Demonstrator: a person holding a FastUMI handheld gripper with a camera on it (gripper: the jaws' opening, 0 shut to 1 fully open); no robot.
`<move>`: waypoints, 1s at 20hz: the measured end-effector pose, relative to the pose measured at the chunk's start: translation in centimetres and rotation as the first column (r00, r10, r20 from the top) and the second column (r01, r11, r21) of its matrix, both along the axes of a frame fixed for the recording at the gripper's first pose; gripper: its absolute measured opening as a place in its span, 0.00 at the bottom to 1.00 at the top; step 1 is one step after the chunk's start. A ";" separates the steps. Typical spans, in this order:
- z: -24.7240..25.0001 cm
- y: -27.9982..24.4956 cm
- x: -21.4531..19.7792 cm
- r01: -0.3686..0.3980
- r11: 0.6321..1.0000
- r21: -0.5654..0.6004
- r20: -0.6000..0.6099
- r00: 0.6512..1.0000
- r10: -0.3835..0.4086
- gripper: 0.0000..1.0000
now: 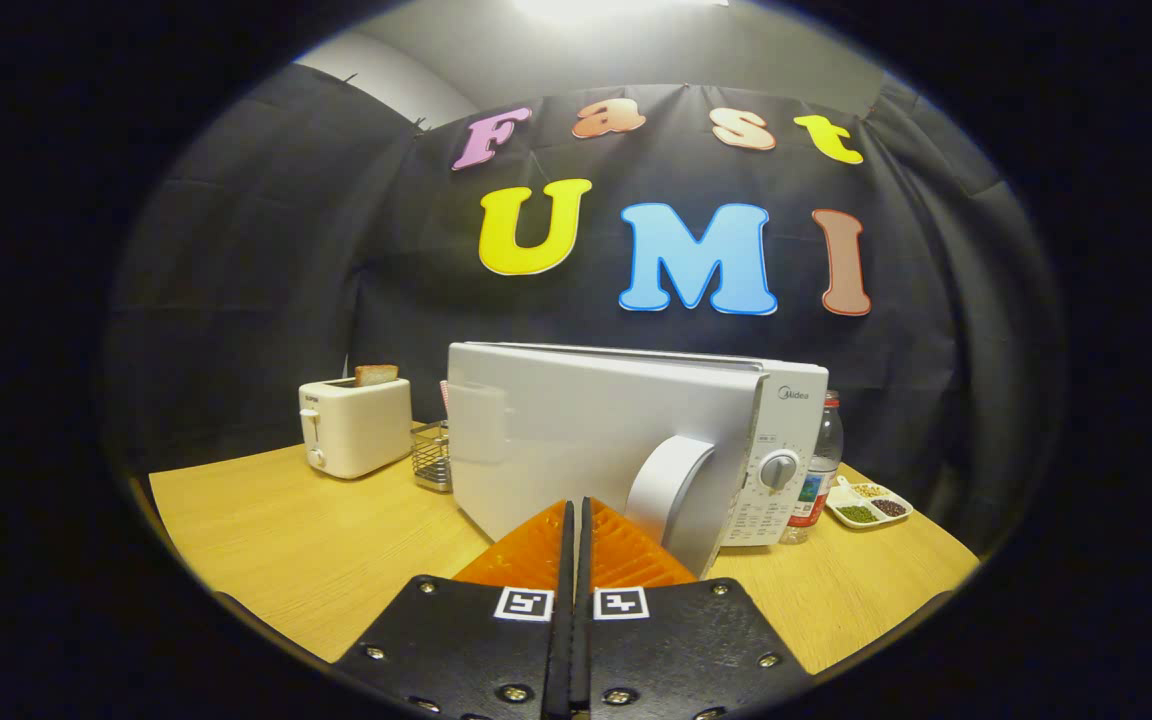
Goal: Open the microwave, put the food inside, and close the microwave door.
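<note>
Microwave (pixel 626 440) sits just beyond my gripper (pixel 573 515), its door swung partway out and hiding the inside. My fingers are pressed together, holding nothing.

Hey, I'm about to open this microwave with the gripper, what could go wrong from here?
1. The gripper has its jaws shut with nothing between them, just short of the door; they must open before they can take the handle.
2. The handle sits right beside the dial, so a sideways drift might bump it.
3. The bottle stands against the microwave; a hard pull could shift the microwave and tip it.
</note>
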State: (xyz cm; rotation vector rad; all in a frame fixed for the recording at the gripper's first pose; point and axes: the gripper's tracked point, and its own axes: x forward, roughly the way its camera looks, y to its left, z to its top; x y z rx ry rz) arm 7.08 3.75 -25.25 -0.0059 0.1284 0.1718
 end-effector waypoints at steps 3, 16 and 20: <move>0.6 -2.2 2.4 0.026 0.999 0.024 -0.013 1.000 -0.026 0.01; -0.9 -6.3 12.6 0.121 0.992 -0.023 -0.022 0.992 -0.121 0.01; -1.2 -6.0 14.3 0.142 0.990 -0.020 -0.013 0.990 -0.143 0.01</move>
